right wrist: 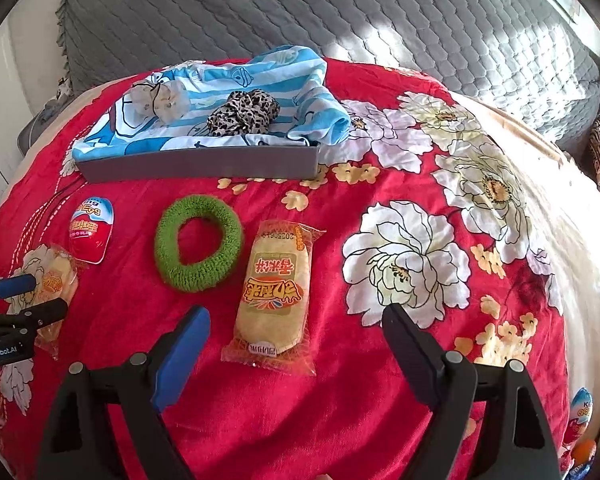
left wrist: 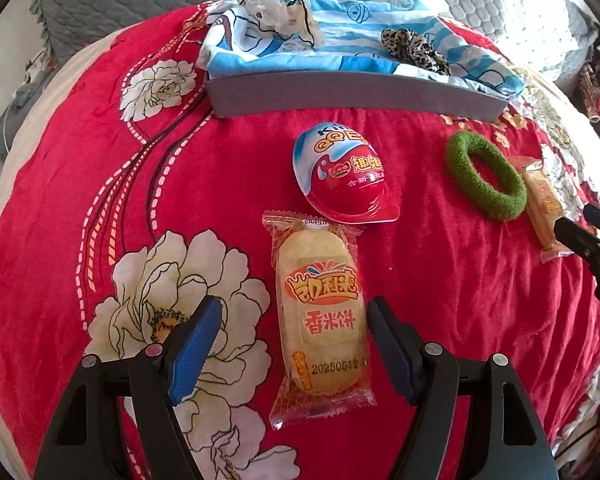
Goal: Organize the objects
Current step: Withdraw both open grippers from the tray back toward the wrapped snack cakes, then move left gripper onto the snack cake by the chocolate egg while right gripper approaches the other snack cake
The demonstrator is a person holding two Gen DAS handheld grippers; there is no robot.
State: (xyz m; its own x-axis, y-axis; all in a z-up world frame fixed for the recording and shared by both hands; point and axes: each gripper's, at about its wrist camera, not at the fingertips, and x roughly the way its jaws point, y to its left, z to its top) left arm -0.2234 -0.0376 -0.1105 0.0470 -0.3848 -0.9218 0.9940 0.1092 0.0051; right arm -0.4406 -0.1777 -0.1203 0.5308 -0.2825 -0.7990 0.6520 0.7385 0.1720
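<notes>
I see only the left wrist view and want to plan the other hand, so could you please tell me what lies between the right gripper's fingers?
Observer: The right gripper is open, and a cracker packet lies between its fingers, untouched.
Operator: Thank you. Is there anything further right that my view misses?
Observer: Yes, a second egg lies at the blanket's near right edge, partly cut off by the picture.
</notes>
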